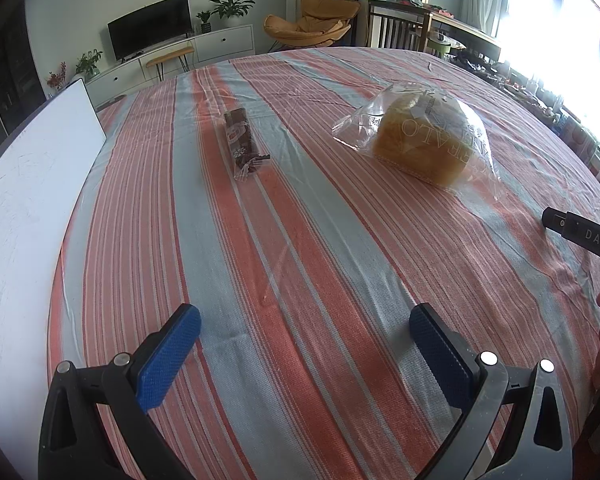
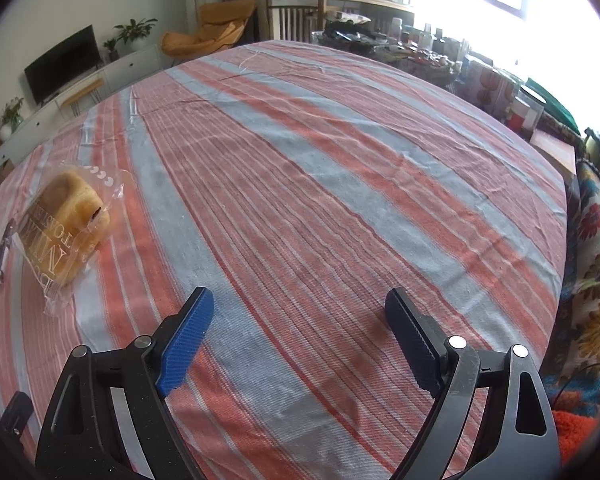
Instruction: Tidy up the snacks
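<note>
A golden loaf of sliced bread in a clear printed plastic bag (image 1: 420, 140) lies on its side on the surface, a table covered by a red, grey and white striped cloth (image 1: 300, 260). To its left, well apart, lies a slim dark brown snack bar in a clear wrapper (image 1: 244, 144). A white board (image 1: 28, 200) lies along the cloth's left edge. The left tongs (image 1: 305, 330), with blue ribbed pads, hover spread wide over bare cloth, gripping nothing. The right tongs (image 2: 299, 316) are likewise released and empty, with the bread bag off to their left. Behind stand a television, potted plants and an orange lounge chair.
</note>
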Demonstrator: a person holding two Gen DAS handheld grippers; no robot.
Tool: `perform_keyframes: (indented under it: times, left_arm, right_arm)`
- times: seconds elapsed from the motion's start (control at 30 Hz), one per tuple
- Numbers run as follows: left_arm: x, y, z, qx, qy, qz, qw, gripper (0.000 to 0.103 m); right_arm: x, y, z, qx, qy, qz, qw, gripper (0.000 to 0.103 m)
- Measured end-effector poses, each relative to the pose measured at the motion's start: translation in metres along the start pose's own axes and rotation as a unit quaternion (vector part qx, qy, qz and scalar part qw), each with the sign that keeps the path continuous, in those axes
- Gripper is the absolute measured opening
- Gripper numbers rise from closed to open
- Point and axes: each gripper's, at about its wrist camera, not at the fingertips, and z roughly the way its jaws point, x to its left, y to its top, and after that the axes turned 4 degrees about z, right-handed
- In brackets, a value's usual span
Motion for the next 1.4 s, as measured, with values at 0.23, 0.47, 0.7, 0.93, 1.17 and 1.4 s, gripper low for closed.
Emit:
perform_keyframes:
  times: [0.23, 0.47, 0.7, 0.93, 1.17, 1.4]
  left_arm:
    - [-0.0002, -0.0001, 0.0001, 0.000, 0.000, 0.000, 1.0000, 0.103]
    - [0.0001, -0.0001, 0.0002, 0.000, 0.000, 0.000, 1.0000, 0.103]
    - [0.0002, -0.0002, 0.0003, 0.000, 0.000, 0.000, 1.0000, 0.103]
    - [0.0002, -0.0002, 0.0003, 0.000, 0.000, 0.000, 1.0000, 0.103]
    - [0.0004, -0.0001, 0.0005, 0.000, 0.000, 0.000, 1.0000, 0.103]
    - [0.0006, 0.0003, 0.0006, 0.001, -0.001, 0.000, 1.0000, 0.103]
  right_arm:
    - [0.0003, -0.0002, -0.0002, 0.000, 0.000, 0.000, 1.000, 0.091]
    - [0.0003, -0.0002, -0.0003, 0.000, 0.000, 0.000, 1.000, 0.092]
    - [0.0003, -0.0003, -0.0003, 0.000, 0.000, 0.000, 1.000, 0.092]
    - [0.0002, -0.0002, -0.0003, 0.000, 0.000, 0.000, 1.000, 0.092]
    - [0.0001, -0.0002, -0.0003, 0.000, 0.000, 0.000, 1.000, 0.092]
    - [0.0001, -0.0002, -0.0004, 0.000, 0.000, 0.000, 1.000, 0.092]
